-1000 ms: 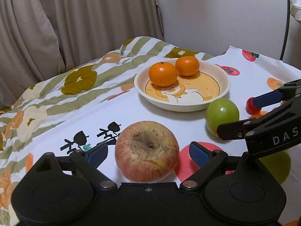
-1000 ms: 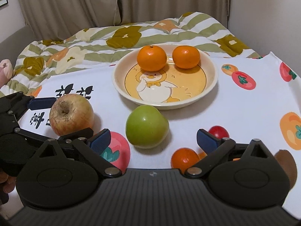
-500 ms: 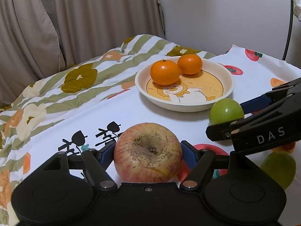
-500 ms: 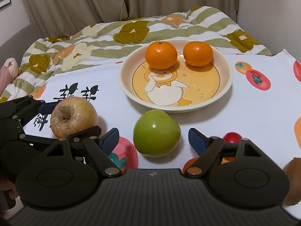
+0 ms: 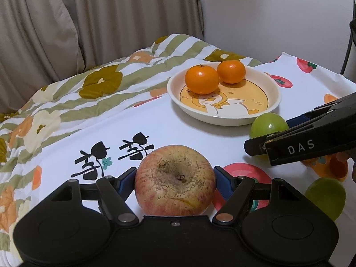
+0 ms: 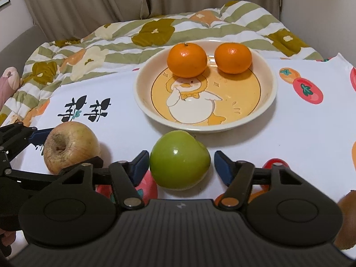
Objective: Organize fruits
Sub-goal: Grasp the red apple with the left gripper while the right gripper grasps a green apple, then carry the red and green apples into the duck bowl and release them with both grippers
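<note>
Two apples on my side of the duck plate (image 6: pixel 142 109): red apple (image 5: pixel 175 180) pinched in my left gripper (image 5: pixel 175 181), green apple (image 6: pixel 179 159) between my right gripper (image 6: pixel 179 166)'s closing jaws, plate straight ahead.

glossy green apple (image 6: pixel 179 159), glazed plate (image 6: pixel 270 99)

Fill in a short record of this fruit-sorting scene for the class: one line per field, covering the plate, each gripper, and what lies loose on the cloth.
plate: cream duck plate holding two oranges at its far side
left gripper: left gripper closed on the red apple, pads on both sides
right gripper: right gripper jaws closing around the green apple, a gap showing at the right pad
apples: both sit on the cloth, outside the plate
surface: white fruit-print cloth
</note>
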